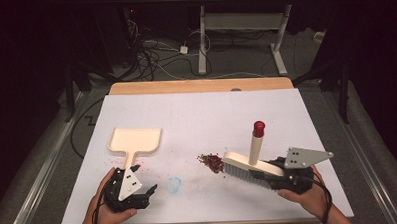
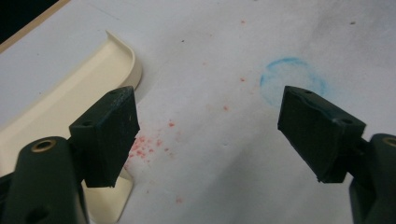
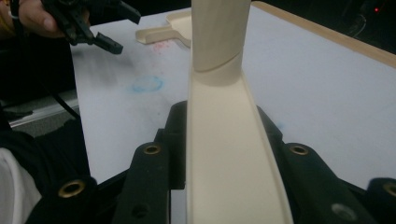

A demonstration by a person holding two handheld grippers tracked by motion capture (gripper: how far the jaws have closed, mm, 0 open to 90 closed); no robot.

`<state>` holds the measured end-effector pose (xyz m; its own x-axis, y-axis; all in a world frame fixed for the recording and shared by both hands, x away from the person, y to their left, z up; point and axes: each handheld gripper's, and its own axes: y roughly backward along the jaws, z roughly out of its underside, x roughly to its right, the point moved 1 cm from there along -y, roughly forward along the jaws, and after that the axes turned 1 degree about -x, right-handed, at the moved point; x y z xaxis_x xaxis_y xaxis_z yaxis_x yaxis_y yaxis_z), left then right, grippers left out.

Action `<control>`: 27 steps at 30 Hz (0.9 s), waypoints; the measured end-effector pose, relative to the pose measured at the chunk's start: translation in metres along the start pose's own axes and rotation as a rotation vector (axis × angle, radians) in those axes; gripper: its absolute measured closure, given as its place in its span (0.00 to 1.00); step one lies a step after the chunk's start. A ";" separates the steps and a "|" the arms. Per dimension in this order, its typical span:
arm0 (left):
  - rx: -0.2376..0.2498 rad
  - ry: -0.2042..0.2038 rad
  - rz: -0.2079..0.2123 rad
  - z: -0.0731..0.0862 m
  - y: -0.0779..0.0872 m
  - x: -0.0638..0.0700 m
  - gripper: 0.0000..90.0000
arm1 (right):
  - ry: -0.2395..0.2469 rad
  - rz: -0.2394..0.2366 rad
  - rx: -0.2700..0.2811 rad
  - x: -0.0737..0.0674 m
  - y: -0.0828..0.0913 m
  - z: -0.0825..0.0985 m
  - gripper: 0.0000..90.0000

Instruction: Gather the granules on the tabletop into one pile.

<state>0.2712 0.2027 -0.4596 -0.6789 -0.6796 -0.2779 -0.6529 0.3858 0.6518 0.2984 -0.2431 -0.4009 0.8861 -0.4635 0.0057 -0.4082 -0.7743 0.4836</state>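
Cream brush [image 1: 248, 165] clamped in my right gripper [image 1: 283, 173], bristles down just right of red crumbs [image 1: 211, 161] | my left gripper [image 1: 139, 191] spread wide, holding nothing, near-left, beside cream dustpan [image 1: 135, 140] handle | white table [image 1: 196, 112]

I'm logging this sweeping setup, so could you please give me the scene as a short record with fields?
surface: white table
left gripper: open, empty, beside the dustpan handle
right gripper: shut on brush
brush: cream, red-capped handle upright, bristles on the table
dustpan: cream, lying flat, not held
debris: red crumbs just left of the brush
mark: blue ring
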 end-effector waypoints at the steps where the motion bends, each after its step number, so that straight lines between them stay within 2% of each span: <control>1: -0.002 -0.004 -0.002 0.000 0.000 0.000 0.22 | -0.006 0.015 -0.005 0.001 0.005 0.004 0.75; 7: -0.009 -0.015 0.001 -0.002 -0.003 0.001 0.22 | -0.041 0.029 -0.028 0.007 0.027 0.022 0.75; 14: -0.009 -0.021 0.004 -0.004 -0.004 0.002 0.22 | -0.061 -0.016 -0.080 0.007 0.037 0.034 0.75; 17: -0.010 -0.022 0.005 -0.004 -0.004 0.002 0.22 | -0.120 -0.084 -0.073 0.012 0.035 0.035 0.74; 20: -0.010 -0.021 0.006 -0.004 -0.005 0.002 0.22 | -0.169 -0.109 -0.100 0.019 0.027 0.037 0.74; 23: -0.009 -0.025 0.005 -0.005 -0.005 0.002 0.22 | -0.225 -0.103 -0.137 0.027 0.017 0.041 0.75; 27: -0.011 -0.022 0.006 -0.004 -0.004 0.002 0.22 | -0.283 -0.091 -0.139 0.040 0.009 0.042 0.74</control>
<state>0.2740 0.1972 -0.4604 -0.6902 -0.6633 -0.2893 -0.6451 0.3827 0.6613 0.3208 -0.2866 -0.4334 0.8133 -0.5118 -0.2768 -0.2791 -0.7605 0.5863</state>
